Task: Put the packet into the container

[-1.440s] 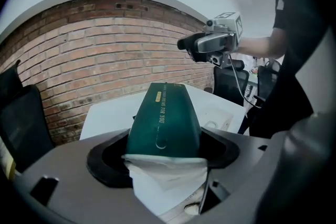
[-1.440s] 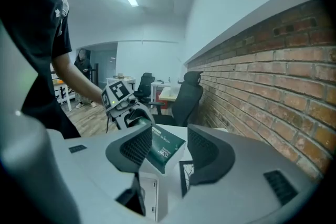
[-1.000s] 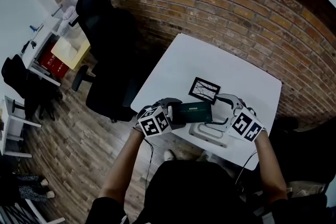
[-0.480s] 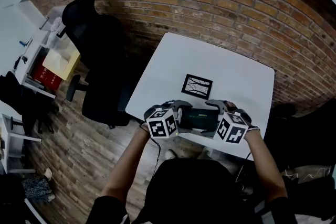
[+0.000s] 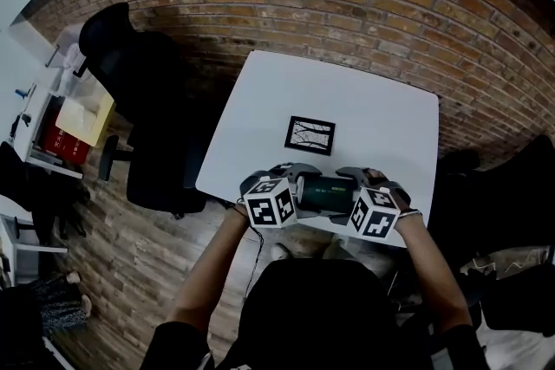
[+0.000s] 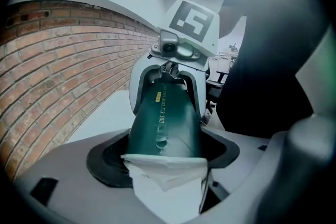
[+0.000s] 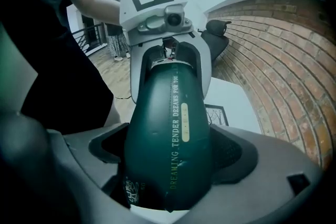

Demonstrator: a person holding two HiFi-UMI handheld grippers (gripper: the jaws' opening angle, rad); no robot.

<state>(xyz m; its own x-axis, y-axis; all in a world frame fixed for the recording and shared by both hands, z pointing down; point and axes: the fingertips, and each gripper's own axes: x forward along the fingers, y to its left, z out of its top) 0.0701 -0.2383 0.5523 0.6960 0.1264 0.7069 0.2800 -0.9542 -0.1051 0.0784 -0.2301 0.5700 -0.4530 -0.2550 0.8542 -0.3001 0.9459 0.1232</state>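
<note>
A dark green tissue packet (image 5: 328, 191) hangs level over the front edge of the white table (image 5: 373, 117), between my two grippers. My left gripper (image 5: 299, 188) is shut on its left end. In the left gripper view, white tissue (image 6: 165, 181) sticks out of the packet (image 6: 165, 118) at the pads. My right gripper (image 5: 353, 189) has just been opening. The packet's right end (image 7: 170, 134) lies between its wide jaws and fills the gap. Each gripper view shows the other gripper at the packet's far end. The container is hidden beneath the grippers.
A black patterned card (image 5: 310, 135) lies flat on the table beyond the packet. A black office chair (image 5: 130, 74) stands left of the table on the brick-patterned floor. Shelves with boxes (image 5: 61, 117) are at the far left. My body is close behind the table's front edge.
The right gripper left the pale container at the table's front edge, came in and down, and now has the packet's right end between its jaws. The left gripper carried the packet slightly right.
</note>
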